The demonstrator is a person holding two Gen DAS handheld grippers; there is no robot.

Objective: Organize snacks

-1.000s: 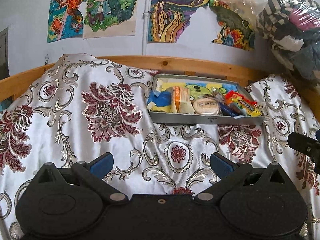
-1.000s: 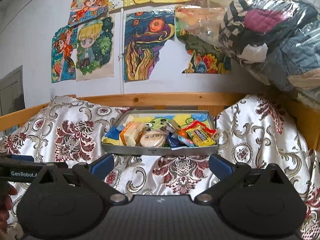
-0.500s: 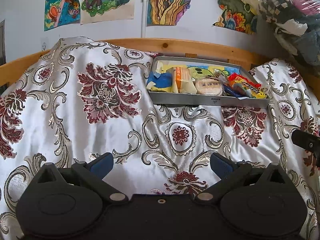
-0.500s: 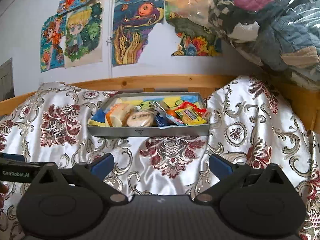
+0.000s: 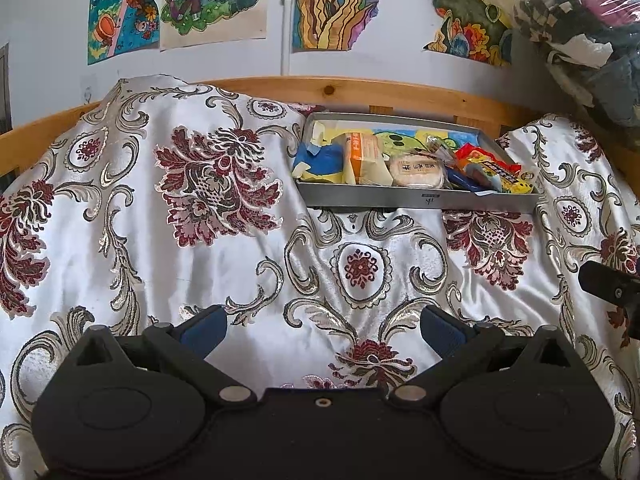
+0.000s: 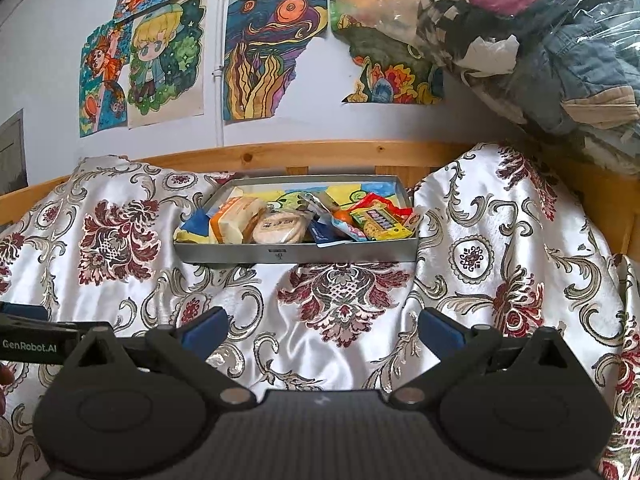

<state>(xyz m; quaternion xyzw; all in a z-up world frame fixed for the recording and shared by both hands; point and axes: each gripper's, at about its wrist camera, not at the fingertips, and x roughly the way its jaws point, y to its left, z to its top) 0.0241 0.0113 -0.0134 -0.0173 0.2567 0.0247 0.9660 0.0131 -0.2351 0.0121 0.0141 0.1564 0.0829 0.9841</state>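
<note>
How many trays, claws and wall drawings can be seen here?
Tray: 1
Claws: 2, the left claw and the right claw, both open
Wall drawings: at least 5, some cut off by the frame
Total: at least 8

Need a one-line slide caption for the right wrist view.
Open right gripper faces a metal tray of packaged snacks on a floral bedspread.

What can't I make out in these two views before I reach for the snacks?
- Tray floor: both views, buried under wrappers.
- Small snacks behind the round cake pack: overlapped, too small.
- Bagged clothes: cut off at the right edge.
- Right gripper: left view, frame edge clips it.
</note>
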